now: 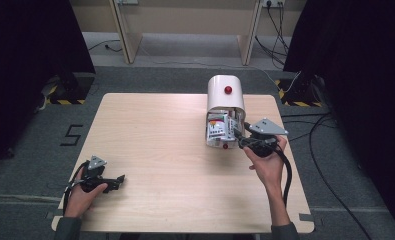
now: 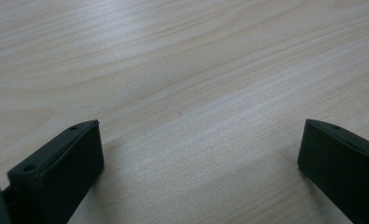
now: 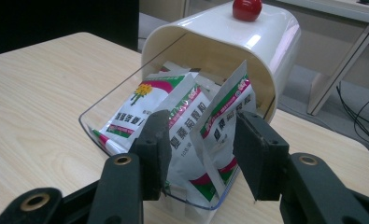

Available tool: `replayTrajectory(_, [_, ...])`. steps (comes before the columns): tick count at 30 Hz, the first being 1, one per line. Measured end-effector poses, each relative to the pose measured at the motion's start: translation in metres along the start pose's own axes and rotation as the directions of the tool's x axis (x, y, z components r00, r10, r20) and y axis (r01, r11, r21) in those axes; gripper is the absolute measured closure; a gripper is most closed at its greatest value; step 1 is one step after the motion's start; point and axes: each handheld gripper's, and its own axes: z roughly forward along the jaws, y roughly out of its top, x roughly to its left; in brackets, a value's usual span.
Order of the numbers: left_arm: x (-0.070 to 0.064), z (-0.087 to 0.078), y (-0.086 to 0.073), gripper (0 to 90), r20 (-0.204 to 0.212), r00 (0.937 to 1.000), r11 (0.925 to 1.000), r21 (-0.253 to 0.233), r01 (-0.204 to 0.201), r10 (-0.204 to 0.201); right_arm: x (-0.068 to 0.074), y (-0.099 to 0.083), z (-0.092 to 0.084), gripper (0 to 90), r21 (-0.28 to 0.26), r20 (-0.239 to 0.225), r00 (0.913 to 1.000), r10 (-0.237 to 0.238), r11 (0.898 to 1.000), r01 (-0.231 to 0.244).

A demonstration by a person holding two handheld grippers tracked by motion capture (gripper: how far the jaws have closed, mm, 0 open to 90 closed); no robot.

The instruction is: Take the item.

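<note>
My right gripper [image 3: 201, 144] center frame, jaws apart around sachet [image 3: 219, 135] in white bin [image 3: 266, 42]. Left gripper [image 1: 116, 181] lower left on tabletop [image 1: 160, 150], jaws wide apart, empty.

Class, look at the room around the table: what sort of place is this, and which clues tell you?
Probably a lab or recording room: black curtains, loose cables on the carpet, and hazard tape beside a lone wooden table.

The tabletop [image 1: 160, 150] is seen in pale wood with a fine grain. A cream container [image 3: 229, 37] carries a red knob [image 3: 246, 8] and a clear tray front [image 3: 102, 126]. The packets [image 3: 191, 126] are printed white with green and magenta bands.
</note>
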Motion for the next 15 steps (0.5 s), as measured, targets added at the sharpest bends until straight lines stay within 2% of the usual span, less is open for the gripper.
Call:
replayTrajectory(7, [0.0,0.0,0.0,0.0,0.0,1.0,1.0,0.0,0.0,0.0,0.001,-0.001,0.012,59.4,0.025,0.034,0.9992,-0.022,0.999,0.022])
replayTrajectory(15, [0.0,0.0,0.0,0.0,-0.001,1.0,1.0,0.002,-0.003,0.003,-0.004,-0.004,0.022,63.3,0.045,0.058,0.9981,-0.023,0.999,0.02])
